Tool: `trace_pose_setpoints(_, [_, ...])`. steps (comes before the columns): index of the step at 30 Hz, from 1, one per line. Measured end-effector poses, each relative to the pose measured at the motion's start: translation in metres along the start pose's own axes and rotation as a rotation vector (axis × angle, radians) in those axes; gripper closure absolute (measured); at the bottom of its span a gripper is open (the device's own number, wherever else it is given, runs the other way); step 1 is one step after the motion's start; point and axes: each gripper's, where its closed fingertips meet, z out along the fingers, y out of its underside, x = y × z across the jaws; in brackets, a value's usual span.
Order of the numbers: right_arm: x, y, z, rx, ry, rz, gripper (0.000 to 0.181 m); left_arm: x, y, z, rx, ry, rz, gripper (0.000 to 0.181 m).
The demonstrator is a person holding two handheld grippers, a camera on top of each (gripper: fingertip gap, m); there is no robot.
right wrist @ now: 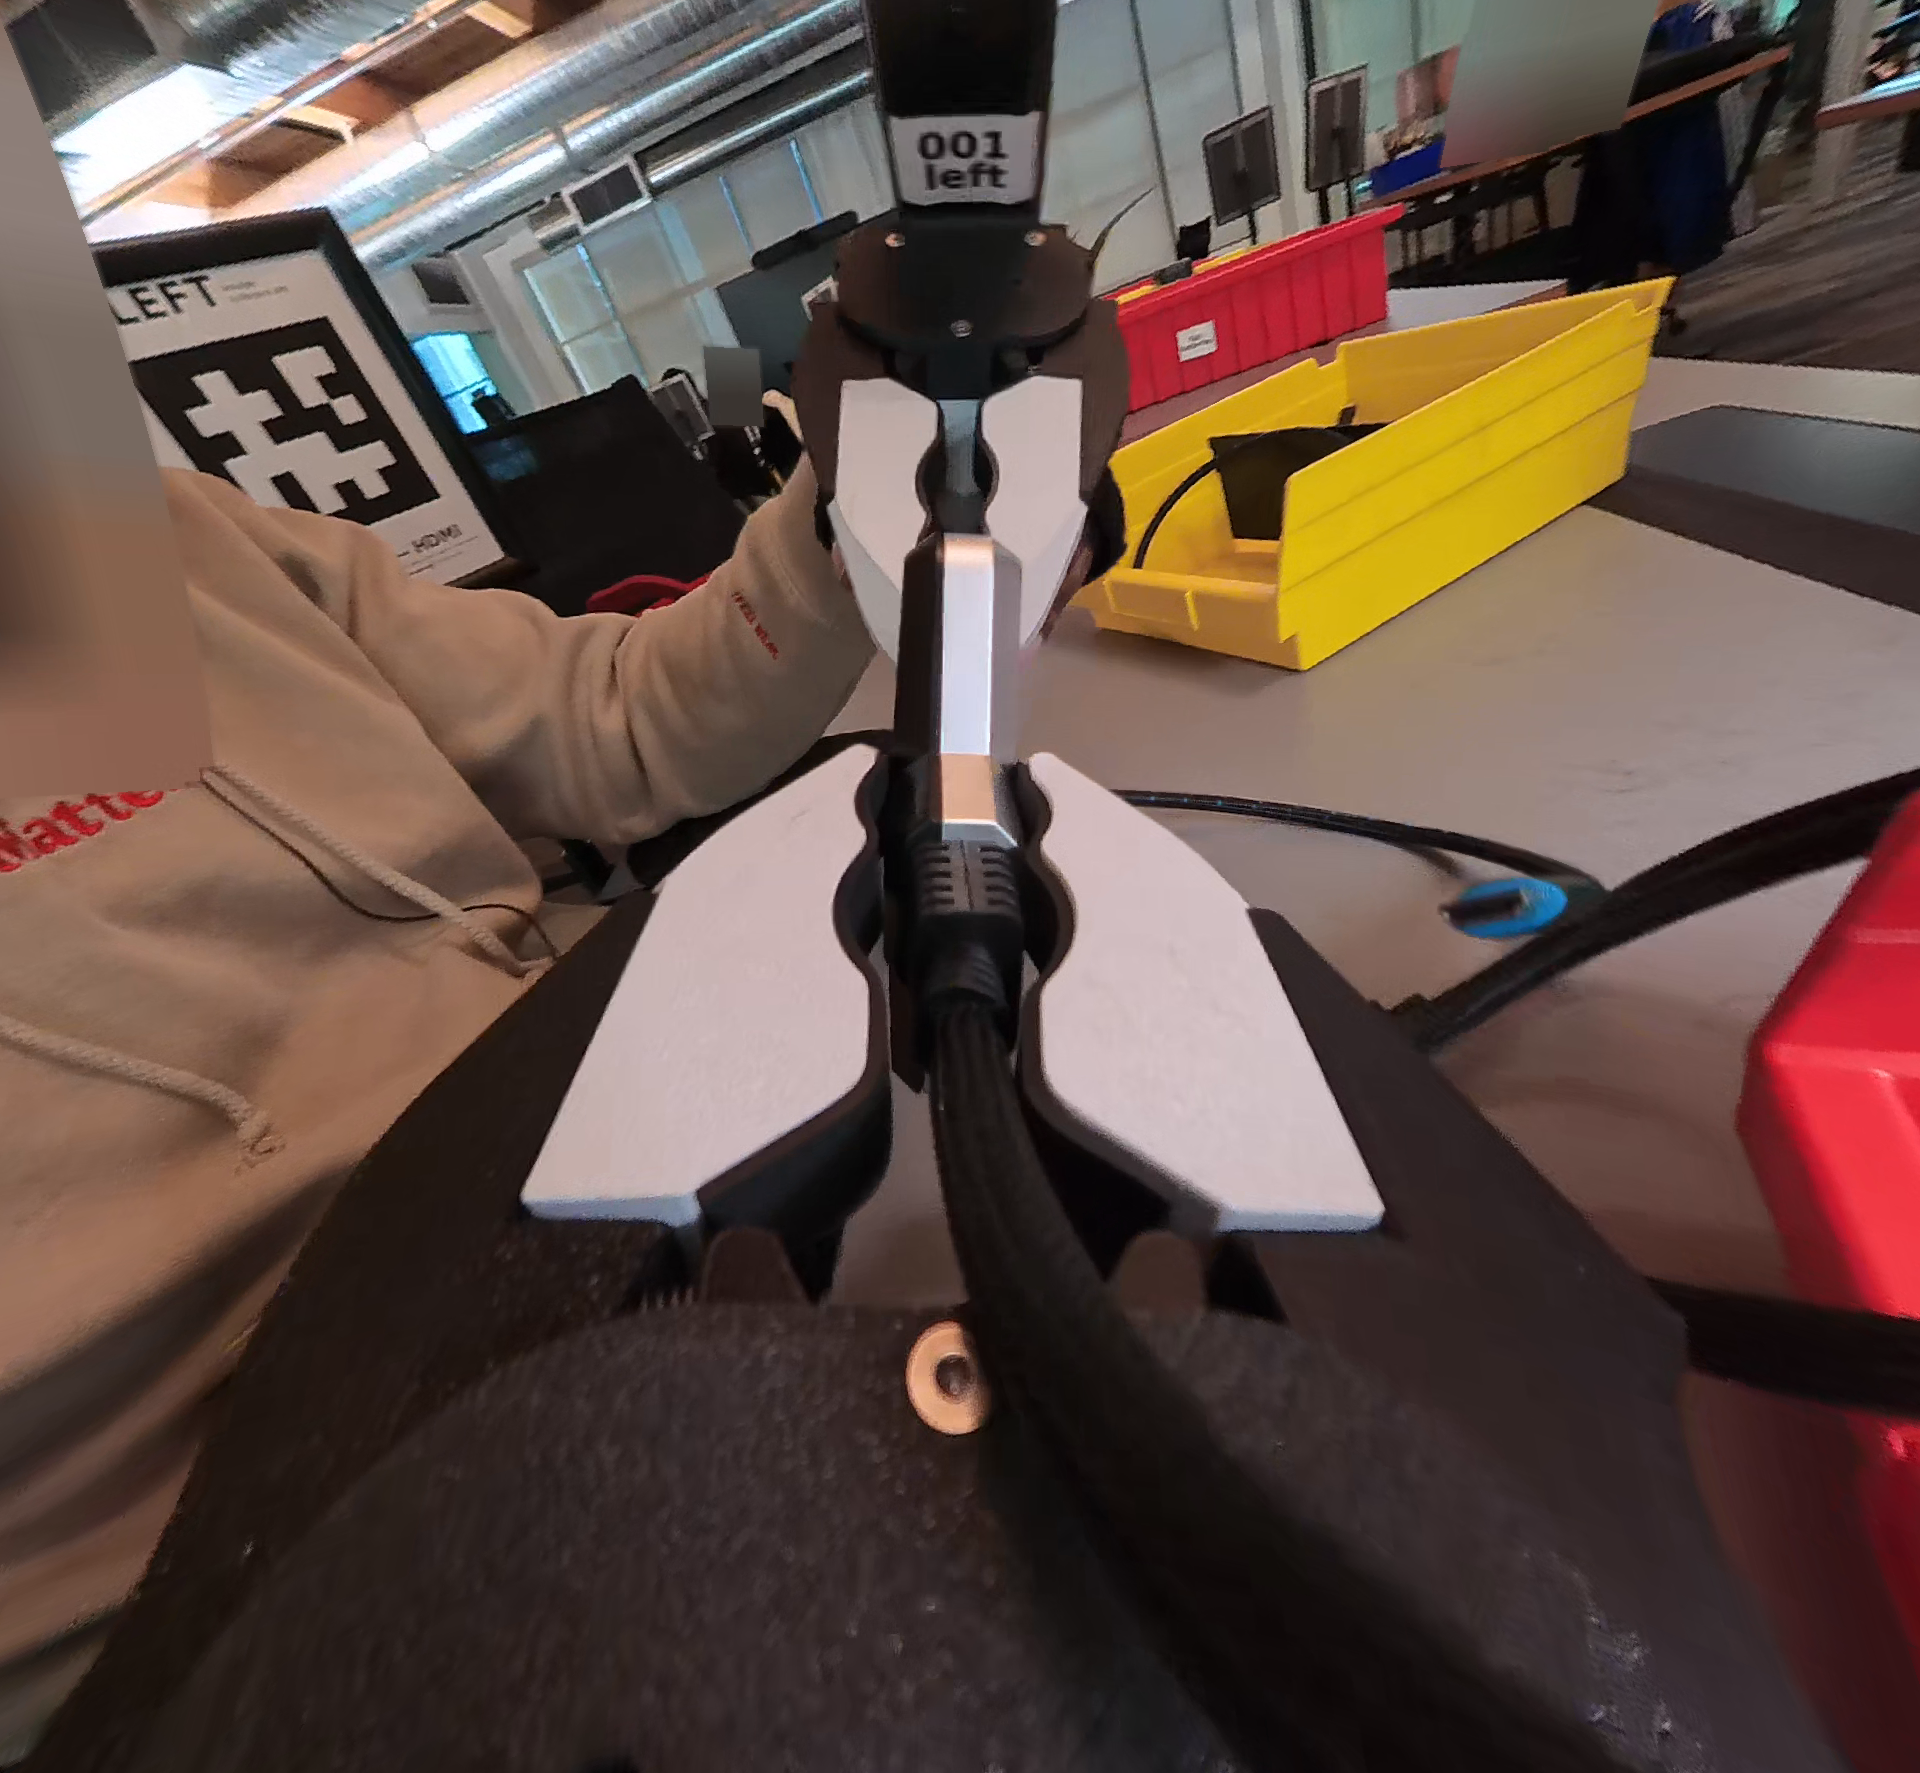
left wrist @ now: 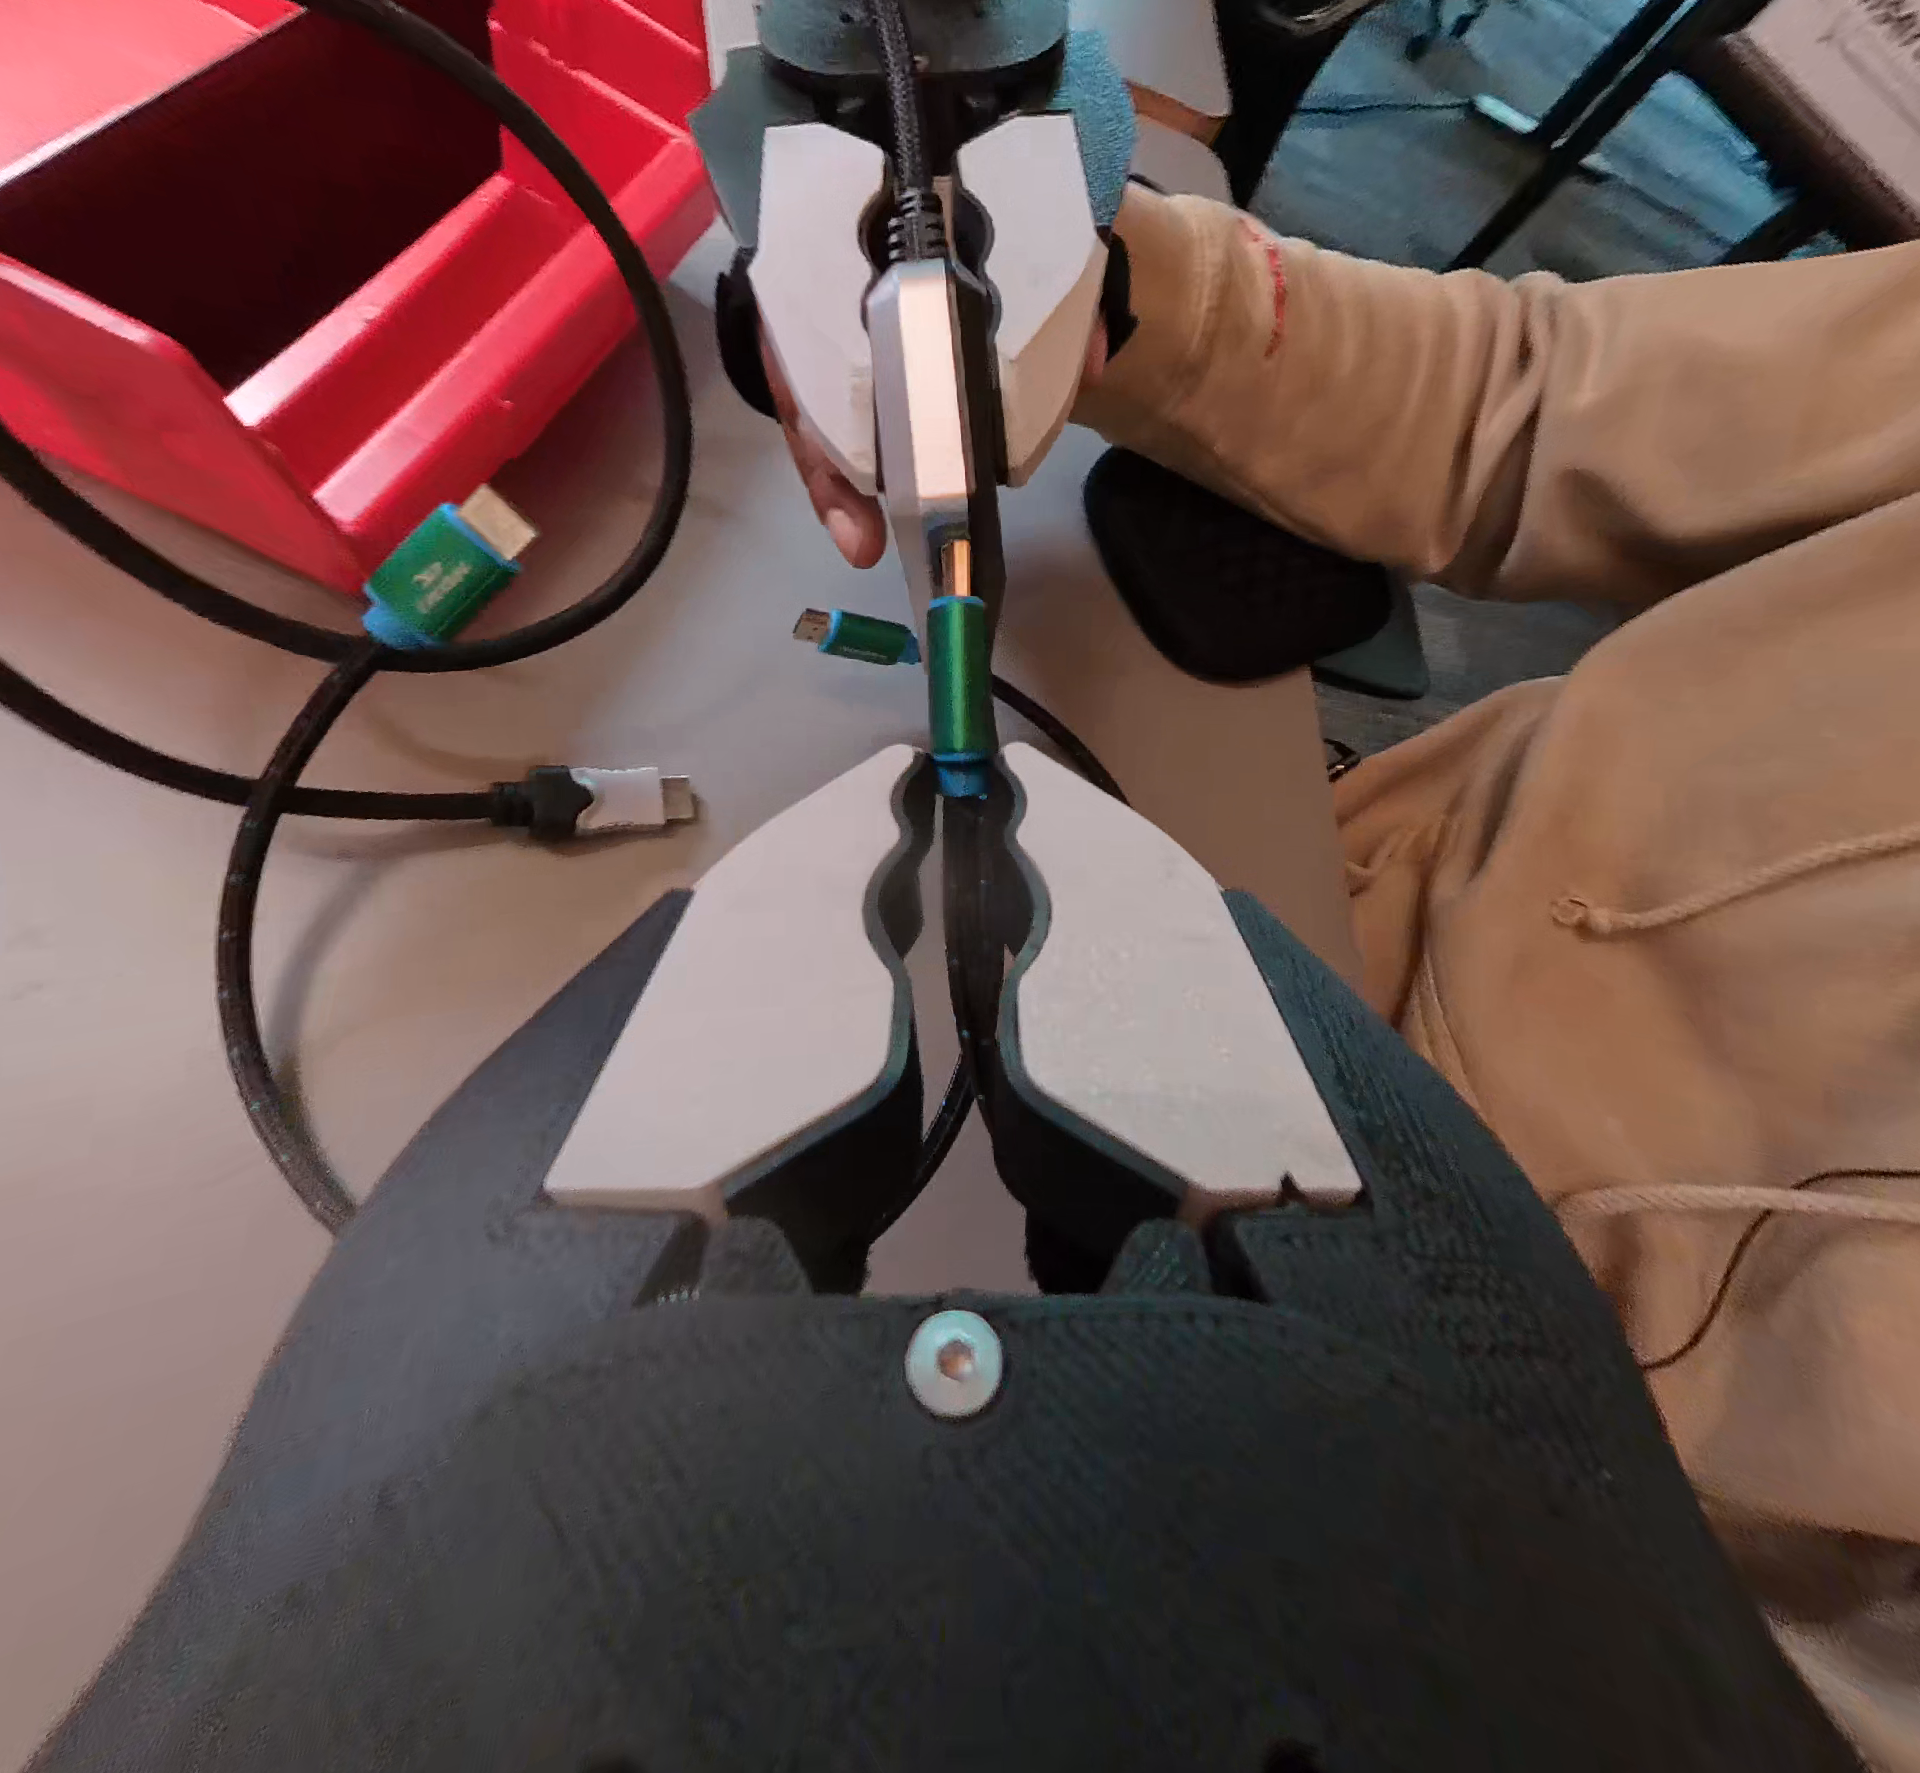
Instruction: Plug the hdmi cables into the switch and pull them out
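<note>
Left wrist view: left gripper [left wrist: 958, 773] clamped on the green HDMI plug [left wrist: 957, 674] at its blue collar, metal tip partly inside the silver switch [left wrist: 923, 404]. Right gripper [left wrist: 928, 466] pinches the switch from the far side. Loose green plugs [left wrist: 449, 575] lie on the surface [left wrist: 125, 996] by the red bin [left wrist: 343, 289].

Right wrist view: right gripper [right wrist: 954, 767] closed around the switch [right wrist: 966, 663] near its braided cable [right wrist: 987, 1152]; left gripper [right wrist: 961, 622] opposite; yellow bin [right wrist: 1455, 497] far right.

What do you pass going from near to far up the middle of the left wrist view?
Left hand-held gripper → green plug → silver switch → right hand-held gripper, shut on the switch → black braided cable.
</note>
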Motion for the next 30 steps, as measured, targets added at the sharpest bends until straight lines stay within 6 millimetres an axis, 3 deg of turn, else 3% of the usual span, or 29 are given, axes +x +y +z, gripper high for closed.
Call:
trace_pose_setpoints(6, [-0.004, 0.013, 0.004, -0.101, -0.010, -0.040, 0.159, 0.005, 0.017, 0.007, -0.065, 0.088, 0.008, 0.171])
trace_pose_setpoints(19, [-0.006, 0.014, -0.006, -0.171, -0.002, -0.041, 0.159, 0.004, 0.007, 0.013, 0.020, 0.147, -0.012, 0.171])
trace_pose_setpoints(24, [-0.001, 0.018, -0.008, -0.201, 0.033, -0.064, 0.159, 0.002, 0.007, 0.016, 0.032, 0.154, -0.023, 0.171])
trace_pose_setpoints(28, [-0.002, 0.029, -0.005, -0.266, 0.024, -0.077, 0.159, 0.002, 0.022, 0.022, -0.078, 0.129, -0.022, 0.171])
trace_pose_setpoints(30, [0.000, 0.025, -0.006, -0.229, 0.021, -0.058, 0.159, 0.000, 0.015, 0.020, -0.025, 0.131, -0.037, 0.171])
